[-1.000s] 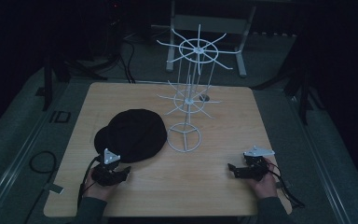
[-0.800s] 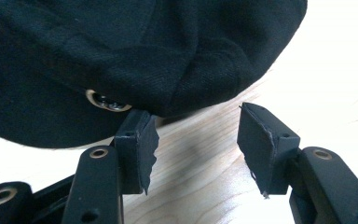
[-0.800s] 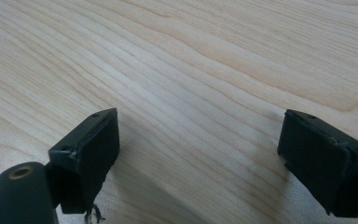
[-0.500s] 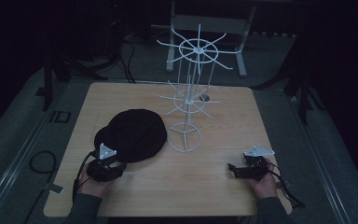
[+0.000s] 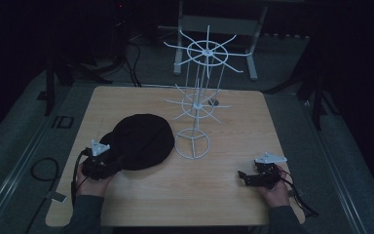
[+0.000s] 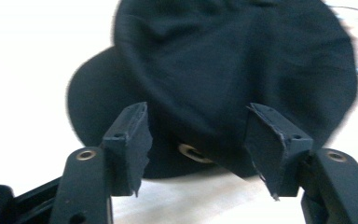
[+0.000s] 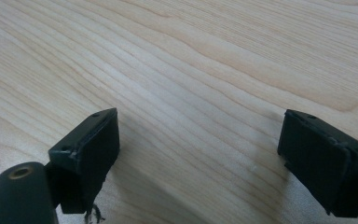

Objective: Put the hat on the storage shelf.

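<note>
A black cap [image 5: 139, 141] is seen lying flat on the wooden table [image 5: 214, 195], at about nine o'clock from the base of the white wire rack [image 5: 195, 117] and just beside it. The left gripper [image 5: 111, 163] is held at the cap's near edge, at roughly seven o'clock of it; its jaws have just been opening and are spread wide, with the cap's rear edge and a small metal eyelet [image 6: 189, 151] lying between them but not pressed. The right gripper [image 5: 243, 176] is rested well apart at the table's five o'clock side, its jaws likewise spread over bare wood. A grip could be missed or only a thin fold of soft fabric could be caught, so the cap might slip or sag when raised; the light rack might also be knocked over. No brand, label or writing can be read.
</note>
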Tool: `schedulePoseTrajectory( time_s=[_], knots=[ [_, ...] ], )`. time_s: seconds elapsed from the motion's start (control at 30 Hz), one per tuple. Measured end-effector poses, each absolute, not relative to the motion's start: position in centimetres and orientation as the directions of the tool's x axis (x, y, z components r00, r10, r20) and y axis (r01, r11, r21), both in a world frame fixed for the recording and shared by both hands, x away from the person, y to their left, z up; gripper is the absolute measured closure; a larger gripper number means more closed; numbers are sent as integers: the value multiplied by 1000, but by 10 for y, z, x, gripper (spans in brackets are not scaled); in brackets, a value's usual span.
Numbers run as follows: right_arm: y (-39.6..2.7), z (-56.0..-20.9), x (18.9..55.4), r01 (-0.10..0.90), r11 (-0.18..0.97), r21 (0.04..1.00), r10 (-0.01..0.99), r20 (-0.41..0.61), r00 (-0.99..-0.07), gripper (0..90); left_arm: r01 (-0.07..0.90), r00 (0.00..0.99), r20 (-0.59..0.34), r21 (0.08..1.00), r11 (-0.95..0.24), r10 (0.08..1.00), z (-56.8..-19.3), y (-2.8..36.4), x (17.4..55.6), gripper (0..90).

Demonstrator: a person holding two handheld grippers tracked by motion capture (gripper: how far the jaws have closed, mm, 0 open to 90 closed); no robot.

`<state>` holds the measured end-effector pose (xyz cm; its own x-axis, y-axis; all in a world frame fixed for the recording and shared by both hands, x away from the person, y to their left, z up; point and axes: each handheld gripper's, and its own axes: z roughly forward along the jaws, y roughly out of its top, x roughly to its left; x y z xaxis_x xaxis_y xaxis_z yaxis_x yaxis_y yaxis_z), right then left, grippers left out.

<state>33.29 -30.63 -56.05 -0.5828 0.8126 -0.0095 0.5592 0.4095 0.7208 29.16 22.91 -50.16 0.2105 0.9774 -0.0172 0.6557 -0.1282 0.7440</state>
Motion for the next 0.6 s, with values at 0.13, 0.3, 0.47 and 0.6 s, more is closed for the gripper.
schedulePoseTrajectory(
  time_s=[0.13,0.3,0.47,0.6],
  knots=[
    [-306,-560,333,560,408,721,813,-8,-582,126,682,193,-17,721,-122,981,-506,233,310,373],
    [-306,-560,333,562,407,720,814,-7,-581,125,719,180,-7,683,-127,984,-512,232,335,377],
    [-306,-560,333,562,407,720,814,-6,-581,125,757,142,4,644,-111,990,-516,233,356,434],
    [-306,-560,333,562,407,720,814,-6,-581,126,777,96,42,621,-101,994,-517,231,364,454]
  ],
)
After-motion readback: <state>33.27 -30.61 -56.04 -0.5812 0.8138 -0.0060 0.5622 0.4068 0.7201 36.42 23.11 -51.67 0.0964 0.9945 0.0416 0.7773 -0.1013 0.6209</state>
